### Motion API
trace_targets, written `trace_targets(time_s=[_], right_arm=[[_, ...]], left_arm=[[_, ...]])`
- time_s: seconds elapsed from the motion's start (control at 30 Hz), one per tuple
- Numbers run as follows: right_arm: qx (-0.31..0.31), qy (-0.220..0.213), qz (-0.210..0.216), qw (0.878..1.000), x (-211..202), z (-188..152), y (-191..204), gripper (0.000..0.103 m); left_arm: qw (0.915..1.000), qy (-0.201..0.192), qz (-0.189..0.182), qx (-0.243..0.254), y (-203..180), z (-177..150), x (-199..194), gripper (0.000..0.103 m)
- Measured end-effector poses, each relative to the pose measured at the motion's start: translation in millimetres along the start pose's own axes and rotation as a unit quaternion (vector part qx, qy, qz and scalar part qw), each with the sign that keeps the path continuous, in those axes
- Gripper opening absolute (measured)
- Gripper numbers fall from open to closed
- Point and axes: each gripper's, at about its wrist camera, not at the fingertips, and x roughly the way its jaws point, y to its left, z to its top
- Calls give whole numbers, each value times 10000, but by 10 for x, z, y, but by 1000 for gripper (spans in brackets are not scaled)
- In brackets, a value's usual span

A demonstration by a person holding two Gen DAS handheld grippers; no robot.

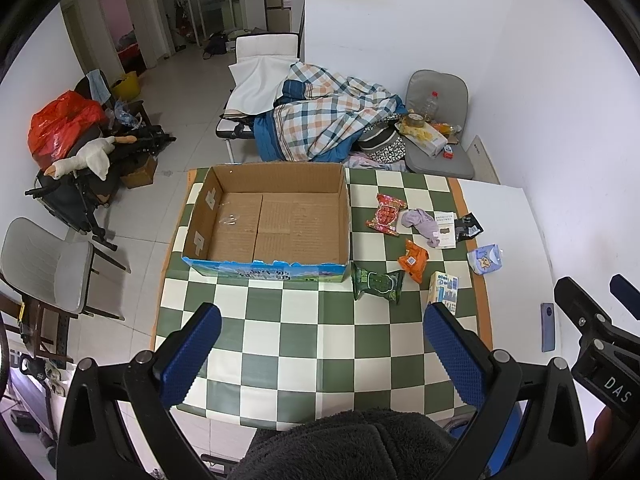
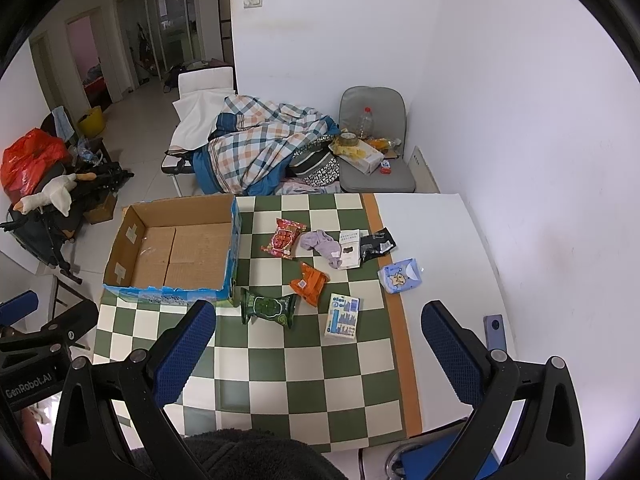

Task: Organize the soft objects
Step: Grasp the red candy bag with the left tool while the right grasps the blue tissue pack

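Soft objects lie scattered on the desk (image 2: pixel 424 248), all to the right of the open cardboard box (image 1: pixel 267 224), which stands empty on the checkered cloth and is presumably meant to receive them. Green packet (image 2: pixel 269 307) sits closest, just beside the box's near right corner; orange packet (image 2: pixel 310 285) and red packet (image 2: pixel 283 238) lie farther back, with the purple cloth (image 2: pixel 324 246) bunched partly over a white card (image 2: pixel 349 251). Black packet (image 2: pixel 376 245) touches that card's far side. Blue tissue pack (image 2: pixel 400 276) rests on the bare desk past the cloth's orange border; a small tissue box (image 2: pixel 342 316) lies flat near the middle. My left claw (image 1: pixel 320 352) hovers over the near desk, spread wide, nothing between its pads. My right claw (image 2: pixel 318 350) is likewise wide and unloaded, aimed roughly between the green packet and the tissue box. Judgement: no item boxed yet; task at its start. A phone (image 2: pixel 495 332) lies at the desk's right edge, not soft, so I would leave it.
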Motion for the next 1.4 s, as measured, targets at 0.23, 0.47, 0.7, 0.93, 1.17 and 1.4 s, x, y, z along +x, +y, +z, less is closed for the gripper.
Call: trace_targets(time_s=[0.23,0.47,0.7,0.93,1.17,1.4], right_arm=[[0,-4,-2,10000,14,-14,-1,103],[71,84,42,9999,79,-41,-25,103],[702,615,87,9956,798,72,-507,103],[1838,1356,-34,9736,2285,237,-1390,103],[3270,2333,-76,9157,4114,67,-2271,103],[4502,3064,222,8384,5299,-393,-2671,95]], left_arm=[[10000,15,-4,-3,-4,9,6,103],[10000,15,-66,28,-60,192,145,103],[9970,375,-65,673,-496,792,1040,103],[9855,1309,-206,1057,-1021,1268,2462,103],[9659,2293,-247,1175,-1499,1457,3907,102],[9364,3136,65,1571,-1761,1366,5010,96]])
